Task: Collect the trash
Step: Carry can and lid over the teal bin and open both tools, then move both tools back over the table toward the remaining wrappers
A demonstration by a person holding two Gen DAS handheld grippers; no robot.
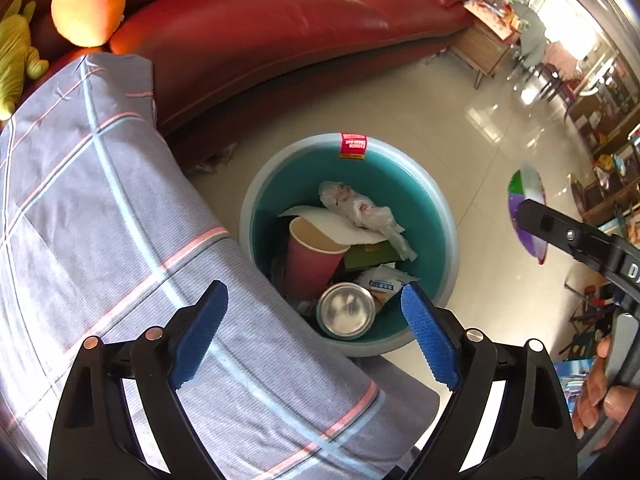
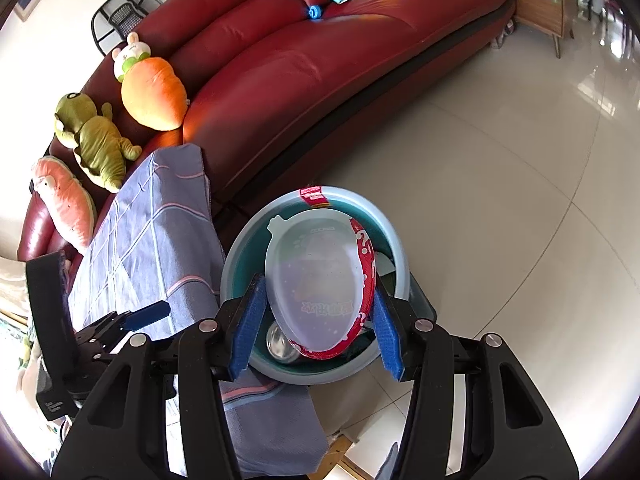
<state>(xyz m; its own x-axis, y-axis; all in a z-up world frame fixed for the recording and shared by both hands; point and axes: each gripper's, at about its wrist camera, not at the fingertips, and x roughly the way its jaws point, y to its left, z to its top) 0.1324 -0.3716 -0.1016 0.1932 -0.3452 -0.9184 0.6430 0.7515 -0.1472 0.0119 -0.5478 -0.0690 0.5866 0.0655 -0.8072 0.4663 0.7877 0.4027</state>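
Translucent plastic lid (image 2: 320,276) with a red printed rim sits clamped edge-on between the right gripper (image 2: 318,326) pads, directly over the teal bin (image 2: 394,248). Left gripper (image 1: 316,332) jaws stand wide apart with nothing between them; steel can (image 1: 346,312), pink paper cup (image 1: 312,256) and crumpled wrappers (image 1: 360,204) lie in the bin ahead of its tips. Best move, I'd judge: lower the lid past the bin rim, then release so it drops flat instead of catching the edge. Checked cloth (image 1: 120,208) crowds the bin on the left jaw side; tiled floor (image 2: 500,184) beyond the right jaw is open. Red sofa (image 2: 300,72) lies beyond the bin.
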